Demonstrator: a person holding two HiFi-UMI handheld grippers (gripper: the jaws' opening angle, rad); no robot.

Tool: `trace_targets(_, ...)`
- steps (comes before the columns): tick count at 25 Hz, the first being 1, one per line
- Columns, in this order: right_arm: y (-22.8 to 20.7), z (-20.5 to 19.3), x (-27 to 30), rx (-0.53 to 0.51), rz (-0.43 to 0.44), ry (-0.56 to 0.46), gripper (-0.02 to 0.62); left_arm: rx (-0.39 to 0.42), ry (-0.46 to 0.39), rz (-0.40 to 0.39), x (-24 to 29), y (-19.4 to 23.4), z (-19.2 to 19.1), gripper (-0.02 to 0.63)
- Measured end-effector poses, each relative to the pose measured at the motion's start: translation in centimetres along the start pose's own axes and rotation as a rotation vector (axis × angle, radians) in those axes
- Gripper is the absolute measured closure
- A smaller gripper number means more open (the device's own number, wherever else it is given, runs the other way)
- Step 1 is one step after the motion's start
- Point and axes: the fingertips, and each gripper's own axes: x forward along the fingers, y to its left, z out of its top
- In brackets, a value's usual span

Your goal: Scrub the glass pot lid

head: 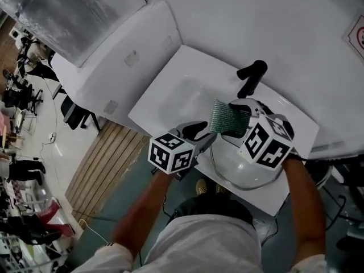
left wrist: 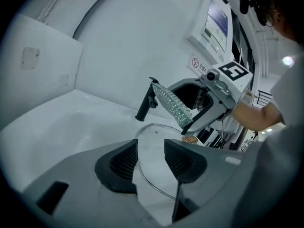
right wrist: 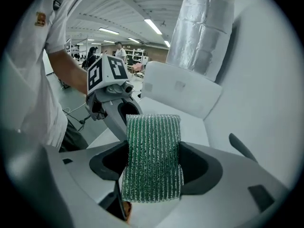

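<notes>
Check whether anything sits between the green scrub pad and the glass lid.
Nothing visible does. The green scrub pad, clamped in the right gripper, hangs over the glass lid with only an open gap between.

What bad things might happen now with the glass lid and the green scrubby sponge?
1. The left tongs stand open around the glass lid rim without squeezing it, so the lid might slide once scrubbing starts.
2. The lid lies near the front edge of the white sink; a hard push might knock it off and break it.
3. The right tongs pinch only the sponge at its lower part, so it may bend or slip out.
</notes>
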Motion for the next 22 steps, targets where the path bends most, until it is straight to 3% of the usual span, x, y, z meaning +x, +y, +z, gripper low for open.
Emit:
trace_targets(9, 0.5, -2.9, 3.8, -0.021, 0.091, 0.152, 0.263, -0.062, 0.124, -0.04, 1.8, 1.2, -3.5, 0.422)
trace_targets(22, 0.4, -6.2, 6.4, -0.007, 0.155, 0.252, 0.264, -0.048, 0.239, -0.03, 4.0, 2.0, -4.3, 0.423)
